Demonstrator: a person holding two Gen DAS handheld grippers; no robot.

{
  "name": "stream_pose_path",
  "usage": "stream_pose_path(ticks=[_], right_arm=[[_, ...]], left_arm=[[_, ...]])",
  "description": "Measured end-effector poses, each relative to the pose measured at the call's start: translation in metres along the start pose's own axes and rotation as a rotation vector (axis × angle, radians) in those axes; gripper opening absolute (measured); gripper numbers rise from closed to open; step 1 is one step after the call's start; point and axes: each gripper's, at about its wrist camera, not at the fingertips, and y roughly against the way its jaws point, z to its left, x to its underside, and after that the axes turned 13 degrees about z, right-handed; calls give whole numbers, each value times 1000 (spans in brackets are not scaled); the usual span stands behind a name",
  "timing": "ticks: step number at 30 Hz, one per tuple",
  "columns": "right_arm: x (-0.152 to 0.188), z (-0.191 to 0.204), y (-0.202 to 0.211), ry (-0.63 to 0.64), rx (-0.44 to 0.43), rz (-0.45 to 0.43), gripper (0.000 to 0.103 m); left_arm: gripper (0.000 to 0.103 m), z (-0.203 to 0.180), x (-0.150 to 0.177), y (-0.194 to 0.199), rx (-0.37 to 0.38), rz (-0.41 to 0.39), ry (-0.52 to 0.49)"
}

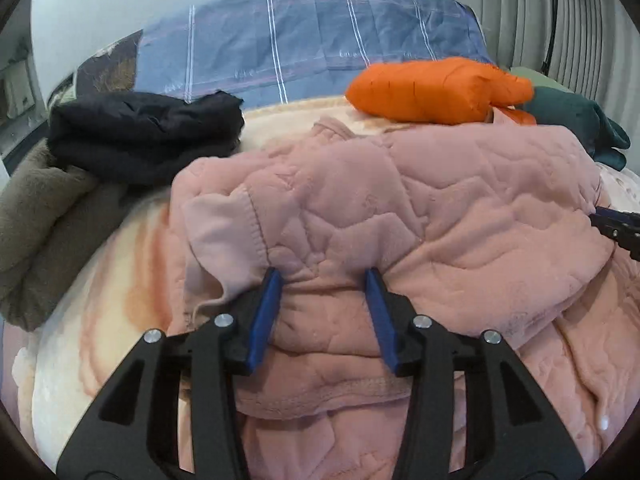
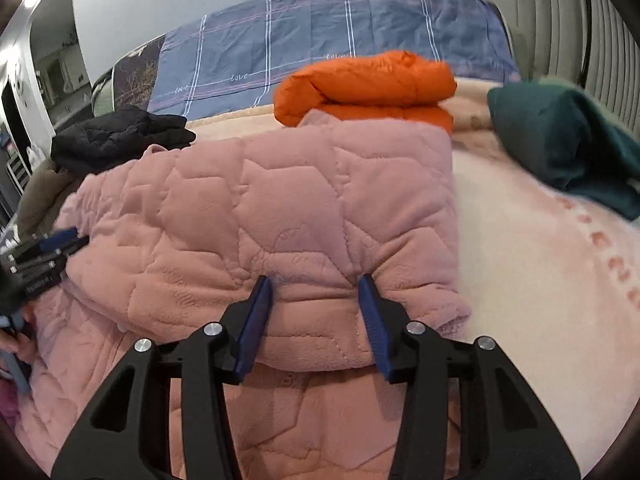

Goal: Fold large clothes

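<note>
A pink quilted garment [image 1: 400, 200] [image 2: 280, 200] lies folded over itself on a pale pink blanket [image 2: 540, 280]. My left gripper [image 1: 323, 276] stands at the near left edge of the upper layer. Its blue fingers are apart, fabric bulges between them, and the pads do not clamp it. My right gripper [image 2: 314, 280] is at the near right edge of the fold, its pads pressed into a thick bunch of the cloth. Each gripper shows at the edge of the other's view: the right gripper [image 1: 616, 228], the left gripper [image 2: 52, 248].
Behind the pink garment lie a folded orange jacket [image 1: 432, 88] [image 2: 368, 84], a folded black garment [image 1: 144, 132] [image 2: 120, 136] at the left and a teal one [image 1: 576, 120] [image 2: 568, 144] at the right. A brown fleece [image 1: 40, 220] is at far left. Blue checked bedding [image 1: 312, 36] lies at the back.
</note>
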Motion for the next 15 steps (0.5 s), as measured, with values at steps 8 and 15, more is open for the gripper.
stream_pose_path(ticks=[8, 15], right_arm=[[4, -7, 9, -8, -41, -2, 48], [68, -60, 81, -41, -53, -12, 66]], left_arm=[[45, 9, 5, 15, 17, -12, 6], [77, 72, 73, 93, 115, -40, 88]])
